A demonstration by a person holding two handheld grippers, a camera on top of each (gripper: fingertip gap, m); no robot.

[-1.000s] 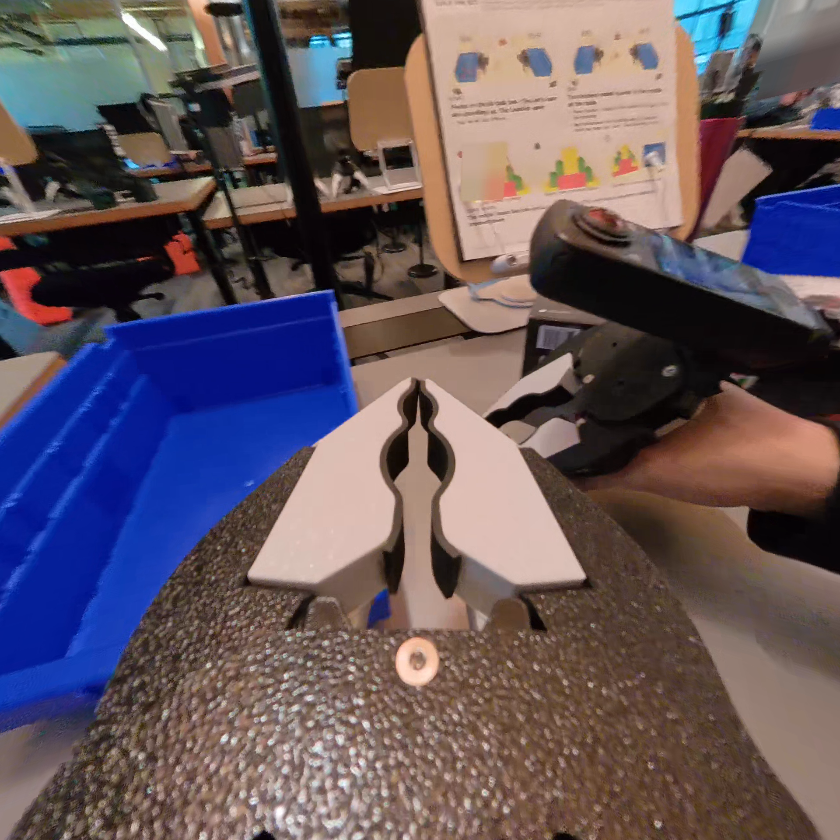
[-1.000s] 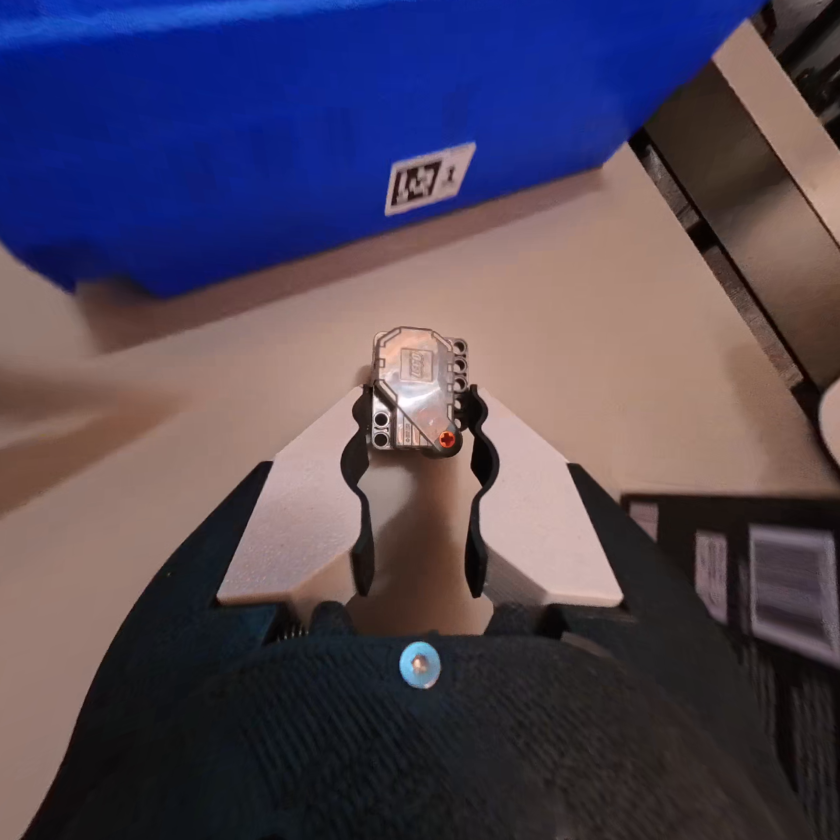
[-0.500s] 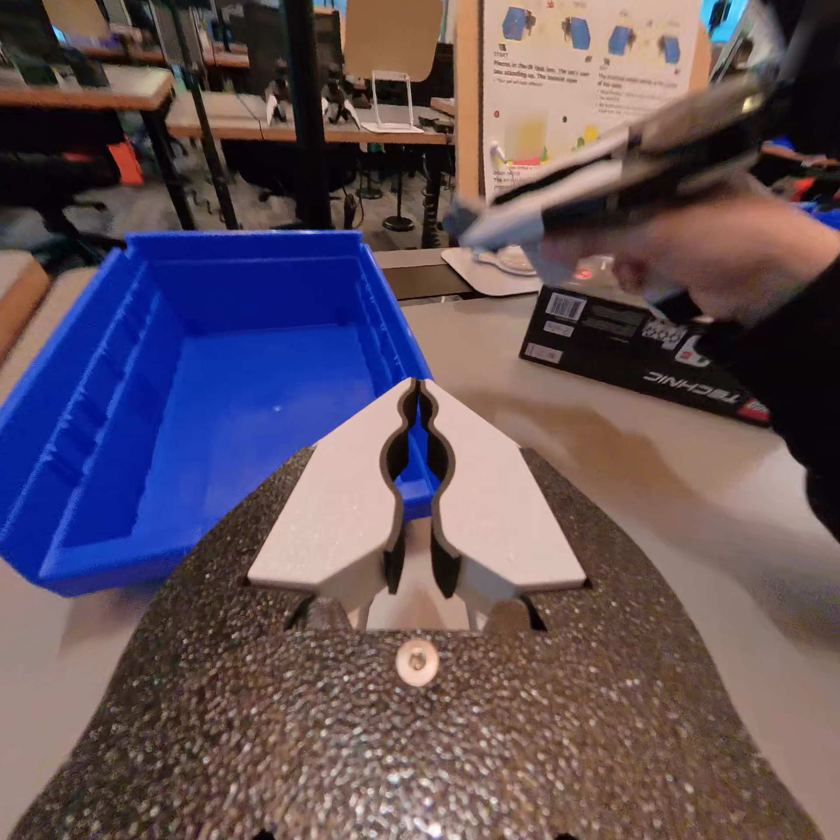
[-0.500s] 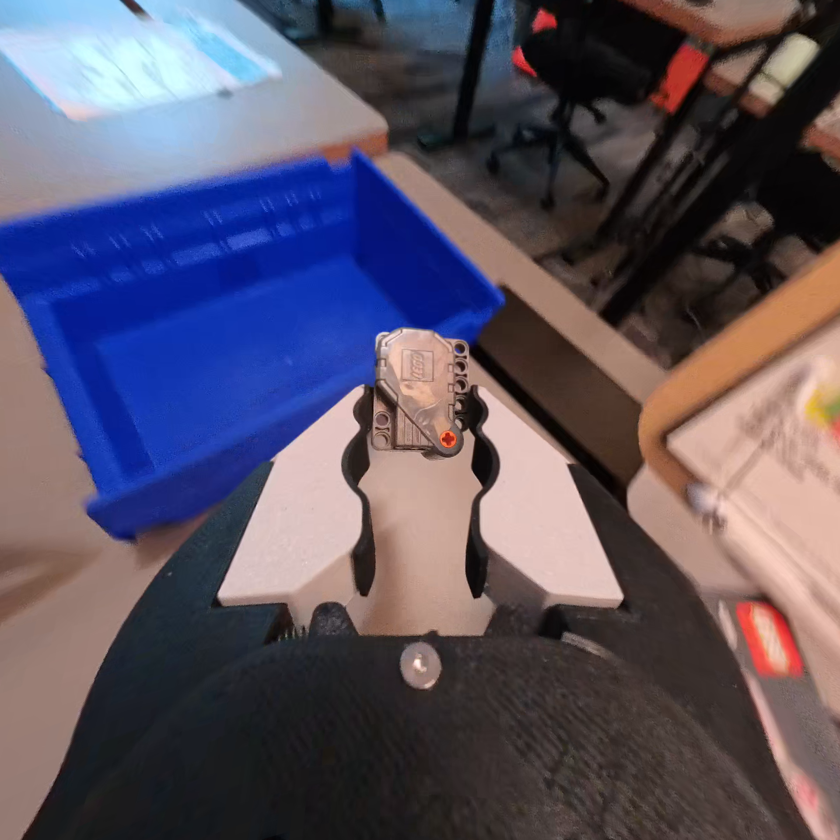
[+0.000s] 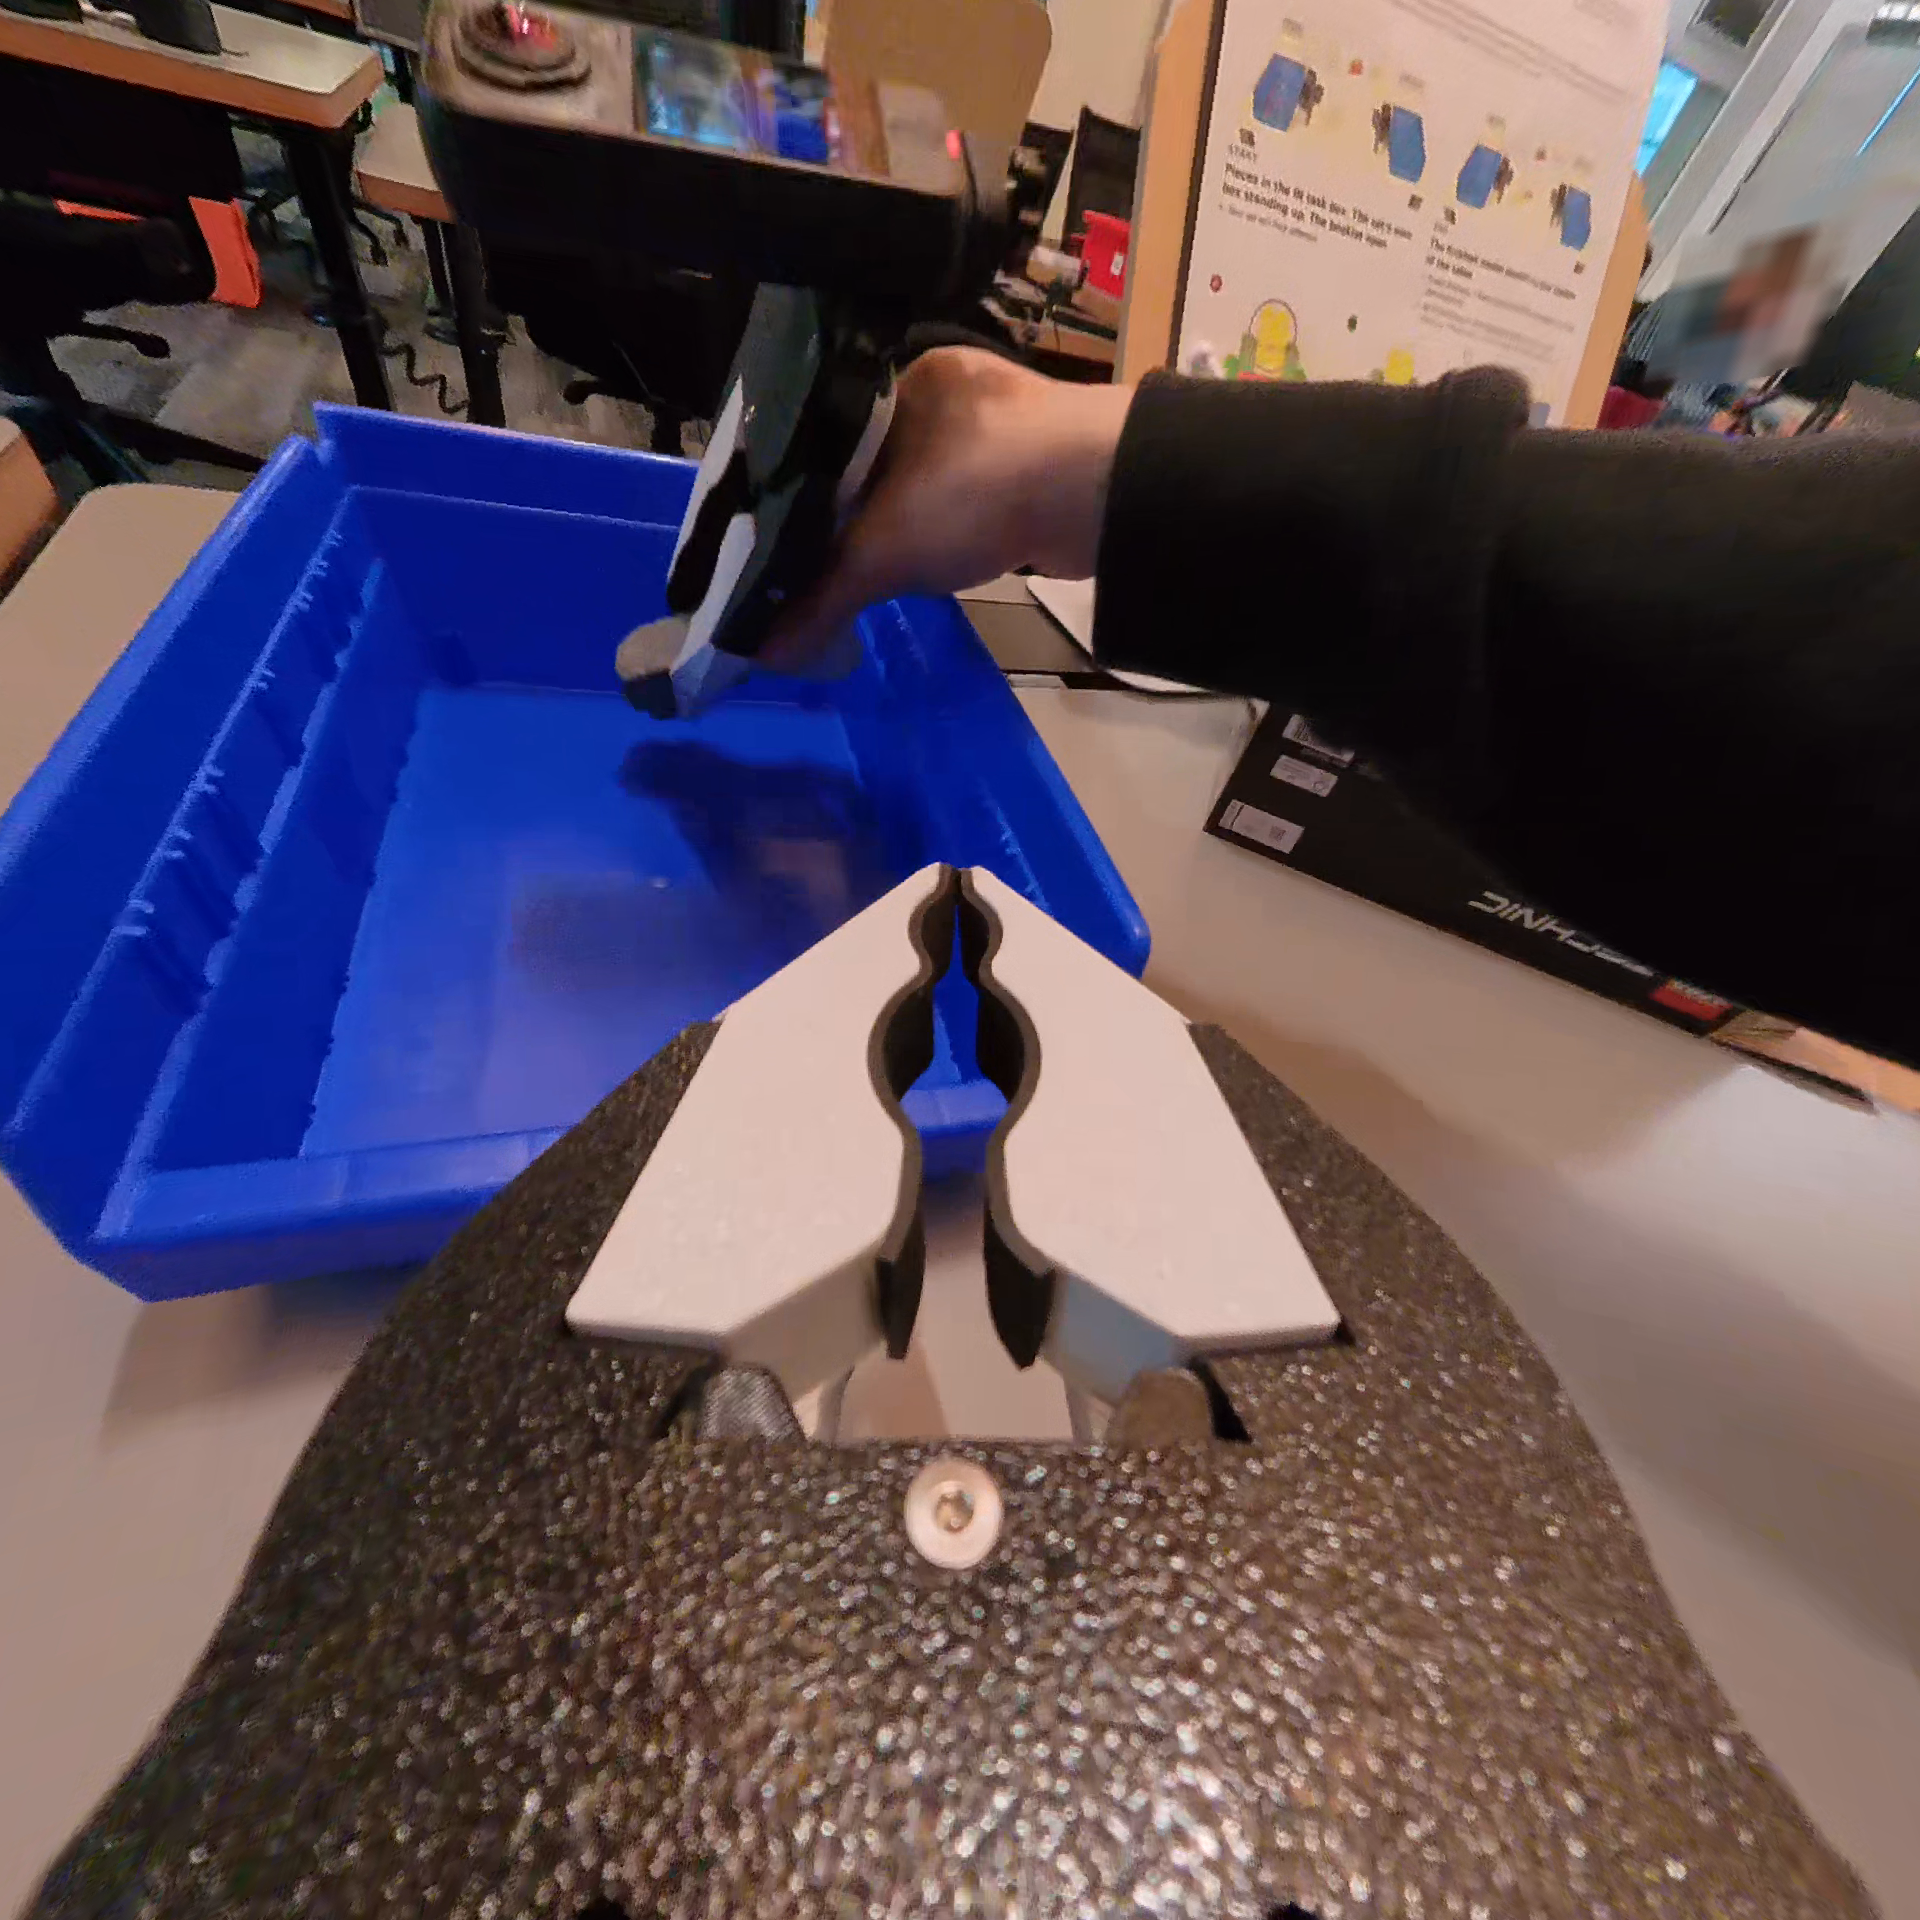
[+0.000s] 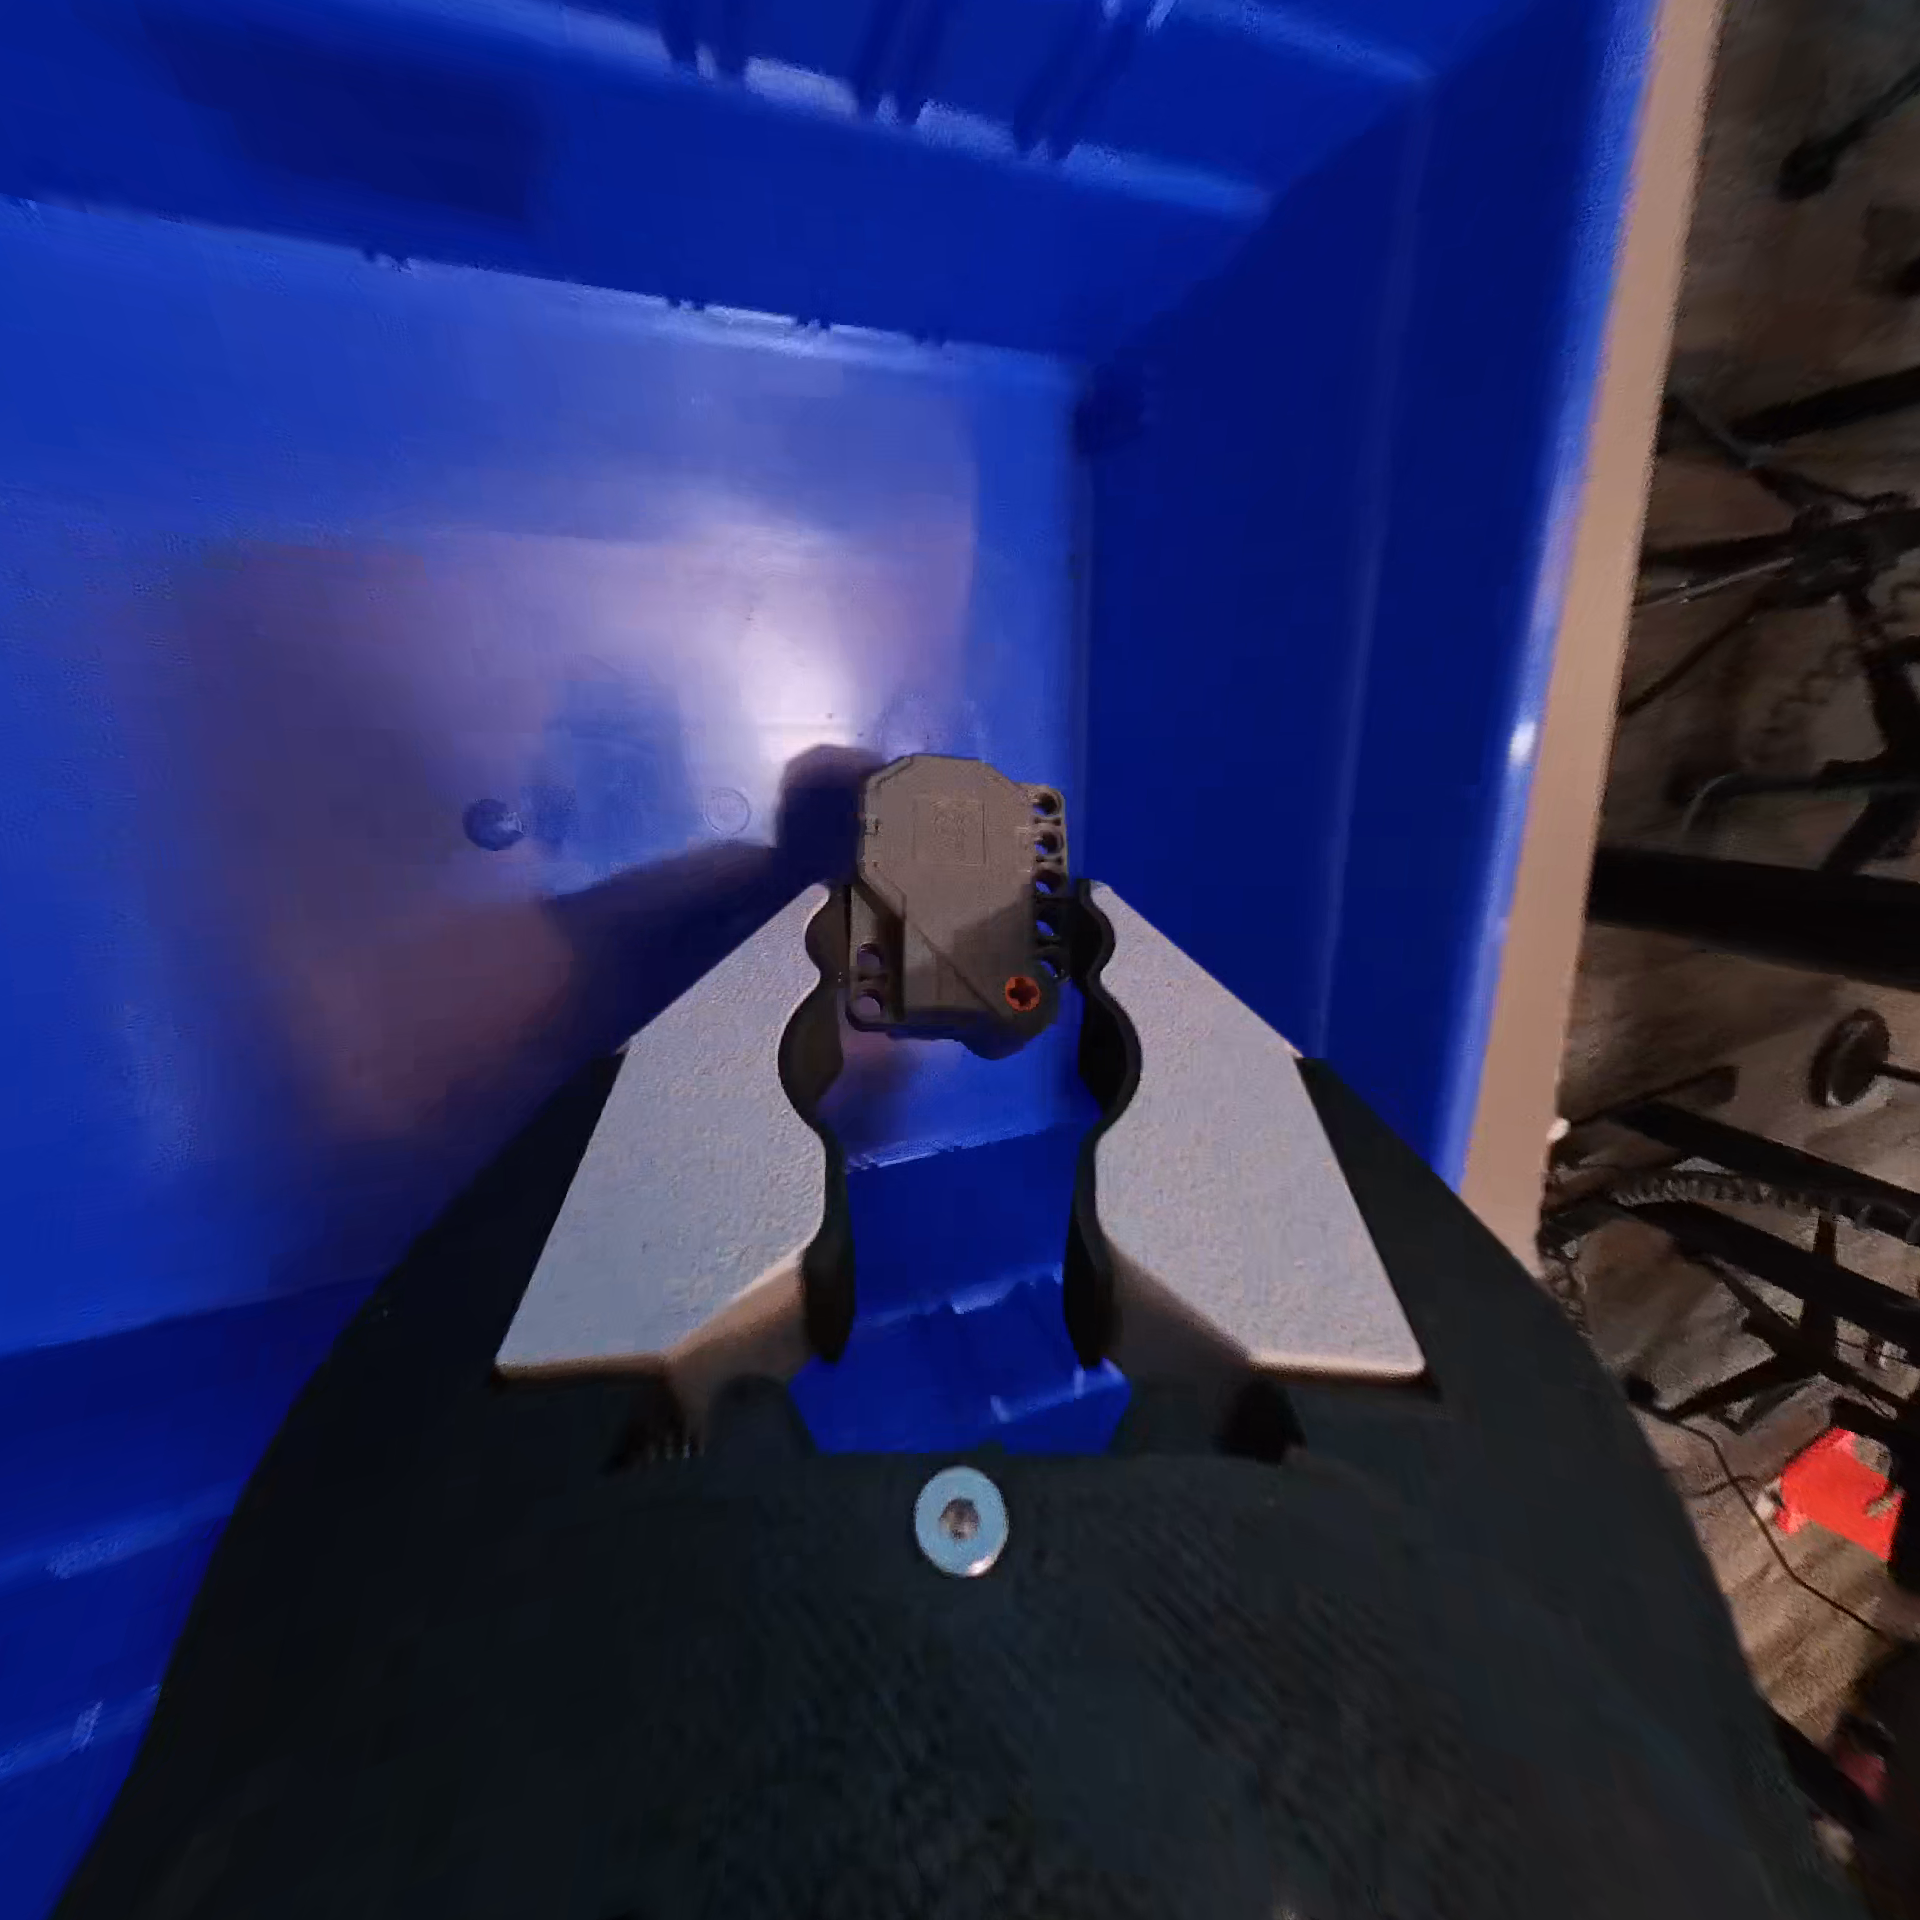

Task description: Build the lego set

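Early stage, no assembly visible: right gripper [image 6: 961,914] clamps a grey lego motor piece [image 6: 951,899] over the blue bin [image 5: 260,727] at 12 o'clock, left gripper [image 5: 954,883] pressed together w/ nothing held.

Blur and cut-offs

Ahead of the jaws, the right gripper [image 5: 675,675] tip blurs, its grey lego piece [image 6: 961,904] indistinct there; blue bin [image 6: 1247,623] walls run off-frame.

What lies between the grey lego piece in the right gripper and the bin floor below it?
Nothing: the right wrist view shows only bare blue bin floor and shadow beyond the grey lego piece.
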